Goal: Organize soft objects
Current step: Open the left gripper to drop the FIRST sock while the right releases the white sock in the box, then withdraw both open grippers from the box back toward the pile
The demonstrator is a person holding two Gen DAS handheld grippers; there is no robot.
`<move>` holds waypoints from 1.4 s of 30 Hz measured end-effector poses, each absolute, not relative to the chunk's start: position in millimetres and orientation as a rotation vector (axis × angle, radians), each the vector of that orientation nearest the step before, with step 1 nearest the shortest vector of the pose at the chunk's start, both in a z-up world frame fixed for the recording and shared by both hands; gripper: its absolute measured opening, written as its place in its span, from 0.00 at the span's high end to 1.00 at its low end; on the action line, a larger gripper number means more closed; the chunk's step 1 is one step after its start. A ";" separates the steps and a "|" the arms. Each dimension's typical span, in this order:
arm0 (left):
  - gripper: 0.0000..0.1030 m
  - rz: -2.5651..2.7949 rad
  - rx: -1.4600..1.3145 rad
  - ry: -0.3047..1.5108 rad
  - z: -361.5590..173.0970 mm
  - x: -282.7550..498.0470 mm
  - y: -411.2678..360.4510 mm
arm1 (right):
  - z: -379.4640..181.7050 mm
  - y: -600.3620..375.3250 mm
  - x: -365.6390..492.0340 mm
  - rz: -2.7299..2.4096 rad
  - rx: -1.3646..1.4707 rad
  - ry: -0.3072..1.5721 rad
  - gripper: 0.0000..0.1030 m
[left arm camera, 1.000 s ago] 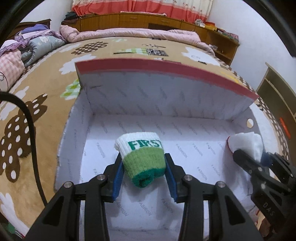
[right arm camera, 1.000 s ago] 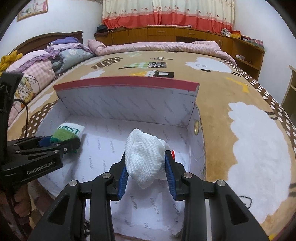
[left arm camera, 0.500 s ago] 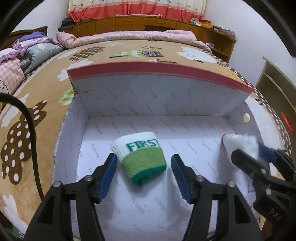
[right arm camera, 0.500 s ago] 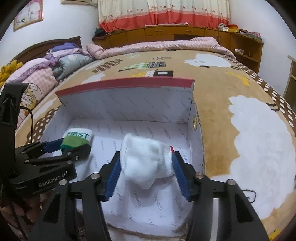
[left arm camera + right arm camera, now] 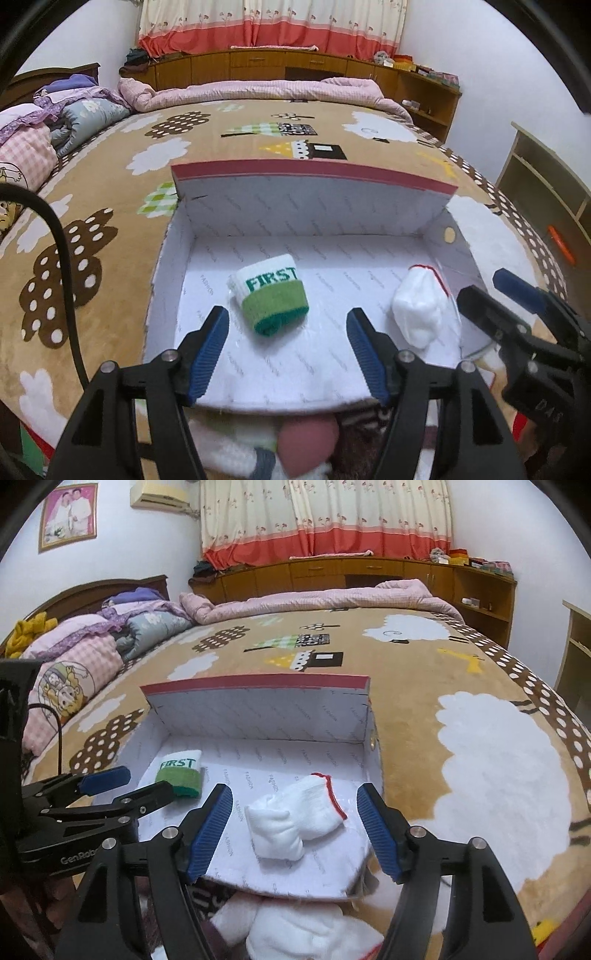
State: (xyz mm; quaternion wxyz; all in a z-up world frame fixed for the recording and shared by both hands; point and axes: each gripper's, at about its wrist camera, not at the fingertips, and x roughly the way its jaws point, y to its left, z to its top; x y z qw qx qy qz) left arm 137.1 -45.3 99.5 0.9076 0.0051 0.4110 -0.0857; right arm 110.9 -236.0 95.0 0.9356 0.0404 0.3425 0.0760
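Jaws widening on left gripper (image 5: 288,338) and right gripper (image 5: 295,821), nothing pinched. Green-banded sock roll (image 5: 271,299) and white sock bundle (image 5: 293,821) resting apart inside open box (image 5: 314,184). Likely light, squashy, best pinched mid-roll.

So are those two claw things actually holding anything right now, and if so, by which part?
Nothing is held. The left gripper is opening, clear of the green-and-white wristband; the right gripper is opening, clear of the white sock. Both lie in the box.
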 end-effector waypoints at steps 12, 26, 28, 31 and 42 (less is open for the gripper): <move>0.32 -0.195 0.009 0.832 107.9 88.9 -44.8 | 107.8 -249.3 64.5 0.140 0.108 0.662 0.30; 0.32 -0.200 0.014 0.824 106.9 51.3 -35.5 | 108.0 -246.6 21.6 0.142 0.102 0.651 0.30; 0.32 -0.197 0.009 0.827 105.3 47.4 -32.7 | 107.1 -246.3 18.0 0.142 0.101 0.653 0.30; 0.32 -0.189 0.005 0.832 101.7 43.1 -27.1 | 105.0 -246.4 12.4 0.142 0.106 0.658 0.30; 0.32 -0.159 -0.005 0.879 81.5 29.0 -1.4 | 91.3 -247.4 -2.1 0.144 0.116 0.691 0.30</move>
